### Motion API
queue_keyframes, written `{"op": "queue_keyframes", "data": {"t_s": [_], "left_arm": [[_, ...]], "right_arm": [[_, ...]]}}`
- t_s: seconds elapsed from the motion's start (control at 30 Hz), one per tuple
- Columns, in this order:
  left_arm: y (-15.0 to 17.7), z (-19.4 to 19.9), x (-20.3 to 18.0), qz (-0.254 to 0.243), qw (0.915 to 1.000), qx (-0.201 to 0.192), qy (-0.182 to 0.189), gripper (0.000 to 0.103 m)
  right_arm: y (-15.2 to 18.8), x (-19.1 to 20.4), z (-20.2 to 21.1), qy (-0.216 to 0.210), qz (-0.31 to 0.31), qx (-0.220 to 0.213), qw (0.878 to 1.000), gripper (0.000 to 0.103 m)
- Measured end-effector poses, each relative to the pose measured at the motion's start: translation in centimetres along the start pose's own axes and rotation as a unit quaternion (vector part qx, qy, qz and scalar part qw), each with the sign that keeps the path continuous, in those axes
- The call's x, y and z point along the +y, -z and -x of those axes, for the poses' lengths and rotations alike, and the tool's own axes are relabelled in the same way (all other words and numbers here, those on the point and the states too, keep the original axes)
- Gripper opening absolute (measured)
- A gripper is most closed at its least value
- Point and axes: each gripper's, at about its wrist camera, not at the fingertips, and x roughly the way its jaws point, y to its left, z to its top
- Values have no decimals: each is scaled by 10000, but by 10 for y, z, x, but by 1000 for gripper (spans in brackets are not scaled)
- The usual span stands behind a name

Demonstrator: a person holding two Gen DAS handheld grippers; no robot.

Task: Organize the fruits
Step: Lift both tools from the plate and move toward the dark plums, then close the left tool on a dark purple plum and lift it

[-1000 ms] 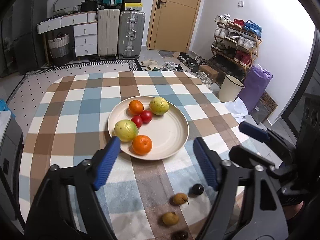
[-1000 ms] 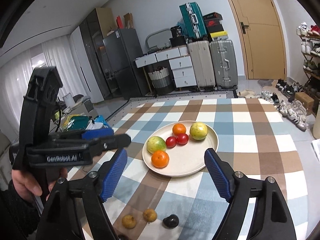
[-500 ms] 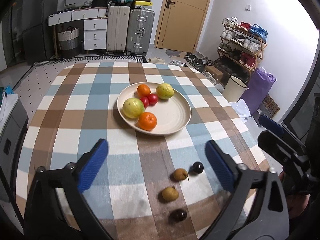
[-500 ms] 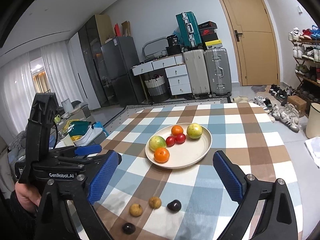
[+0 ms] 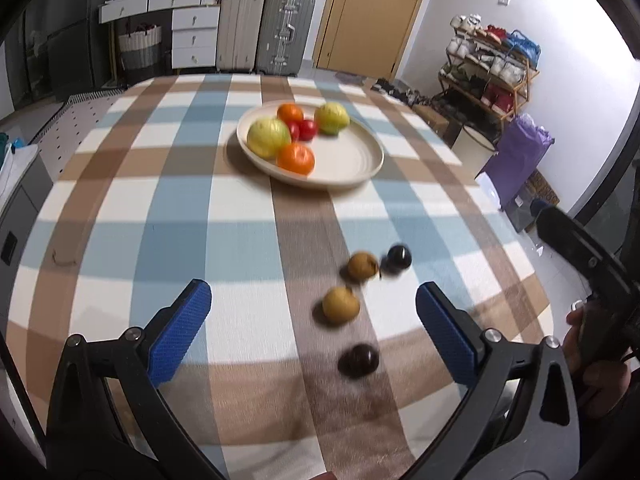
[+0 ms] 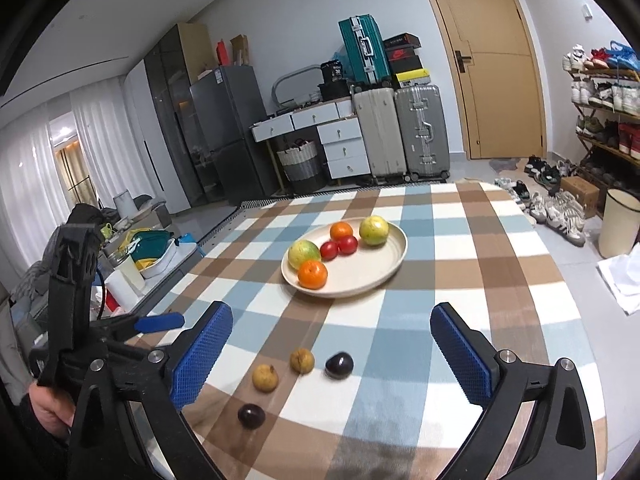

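Both claws are gaping wide, empty: left gripper [image 5: 312, 328], right gripper [image 6: 330, 356]. Their jaws have just been opening. Four small fruits [image 6: 302, 360] are lying beyond the plate [image 6: 380, 272].

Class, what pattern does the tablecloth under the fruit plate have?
The tablecloth has blue, brown and white checks, clearest in the right wrist view.

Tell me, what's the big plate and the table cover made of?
Plate: probably matte plastic or wheat-straw composite, possibly ceramic; it looks cream, dull, with no shiny glare. Table cover: looks like woven cloth, with soft checks in blue, brown and white and a fuzzy, non-shiny surface.
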Motion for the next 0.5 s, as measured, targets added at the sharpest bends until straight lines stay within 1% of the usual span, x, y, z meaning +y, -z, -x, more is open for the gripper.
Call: {"op": "queue_keyframes", "data": {"t_s": [0.07,0.33,0.5], "left_arm": [[7,-4,-1,-11,10000,65,-54,102],[30,-19,-10,-75,9994,334,-26,102],[39,-31,-16,-199,9984,501,-176,102]], "right_arm": [[5,0,1,-46,0,70,10000,101],[21,4,5,-84,4,222,9997,101],[28,4,7,-76,-32,295,9995,101]]}}
